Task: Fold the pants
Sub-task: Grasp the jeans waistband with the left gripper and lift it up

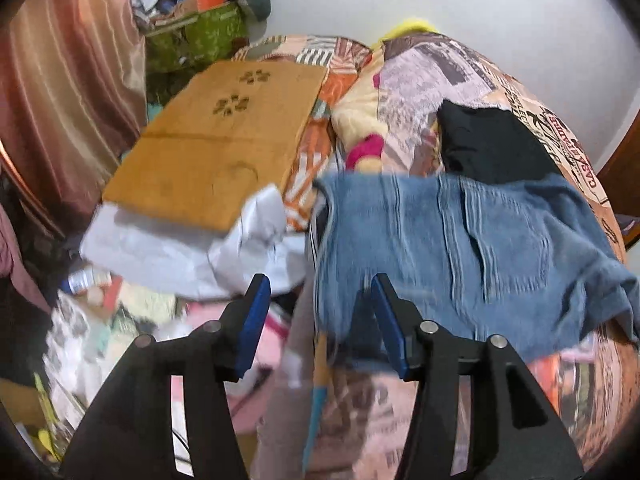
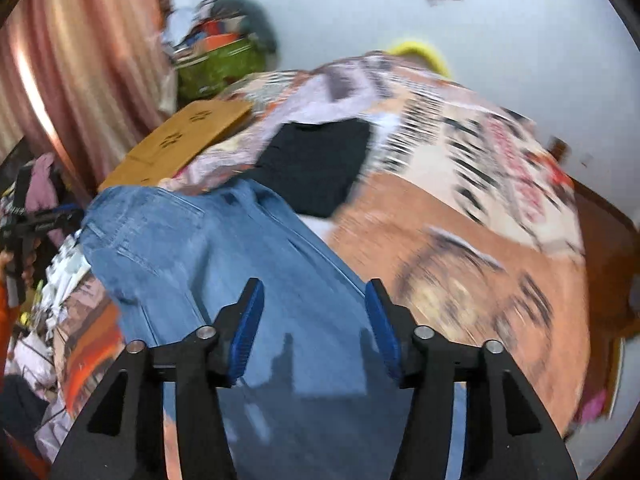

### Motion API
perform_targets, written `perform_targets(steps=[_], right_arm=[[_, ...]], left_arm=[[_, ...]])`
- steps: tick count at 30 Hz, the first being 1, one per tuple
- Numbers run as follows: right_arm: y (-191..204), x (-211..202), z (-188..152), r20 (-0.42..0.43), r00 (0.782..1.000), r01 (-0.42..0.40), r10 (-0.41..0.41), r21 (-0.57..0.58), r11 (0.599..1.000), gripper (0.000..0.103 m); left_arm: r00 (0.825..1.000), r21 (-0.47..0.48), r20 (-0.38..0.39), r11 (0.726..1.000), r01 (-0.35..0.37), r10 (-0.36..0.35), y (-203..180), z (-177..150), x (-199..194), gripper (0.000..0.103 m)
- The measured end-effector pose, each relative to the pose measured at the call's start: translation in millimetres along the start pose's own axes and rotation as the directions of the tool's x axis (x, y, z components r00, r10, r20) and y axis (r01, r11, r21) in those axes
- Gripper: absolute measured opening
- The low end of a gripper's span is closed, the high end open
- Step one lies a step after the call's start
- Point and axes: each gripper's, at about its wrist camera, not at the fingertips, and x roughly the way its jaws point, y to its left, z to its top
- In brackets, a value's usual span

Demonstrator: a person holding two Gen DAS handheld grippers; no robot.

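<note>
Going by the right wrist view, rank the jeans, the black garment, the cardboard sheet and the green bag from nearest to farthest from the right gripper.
From the right gripper:
1. Jeans, directly beneath the fingers.
2. Black garment, just beyond, centre of the bed.
3. Cardboard sheet, farther back on the left.
4. Green bag, farthest, against the wall by the curtain.

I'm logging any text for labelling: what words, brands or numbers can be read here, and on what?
"CASA", red, on the bedspread, right edge of the left wrist view; the rest of that line is cut off and unreadable.
Black lettering above it on the bedspread: too distorted to read.
Red print on the bedspread in the right wrist view: blurred.
Cardboard: paw-like marks only, no words.
Jeans: no label visible.
</note>
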Motion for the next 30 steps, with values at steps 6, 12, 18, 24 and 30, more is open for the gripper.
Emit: perform_targets(steps=[6,12,18,24,30], right_arm=[[-48,-47,-66,-0.014,0.993,0.118,-0.117,0.196,0.973,0.050],[-93,-79,-121,-0.063,0.975,0.221,-0.213,0.374,0.901,0.050],[-120,-98,-157,-0.096,0.955,0.293,-0.281,0.458,0.839,0.050],[-140,-108,-177,-0.092,0.947,0.307,-0.307,0.536,0.787,0.050],[-151,-118,-190,-0.088,0.936,0.329,-0.341,0.566,0.756,0.050]], left_arm=[[0.997,-0.077,-0.053,0.995,0.060,-0.064,5,-39,15,0.052],[0.997,-0.091,-0.044,0.994,0.061,-0.065,3,-47,18,0.052],[0.994,-0.091,-0.061,0.992,0.084,-0.090,1,-63,10,0.052],[0.984,-0.180,-0.094,0.975,0.130,-0.149,0,-49,33,0.052],[0.986,-0.197,-0.126,0.977,0.081,-0.107,-5,-41,62,0.042]])
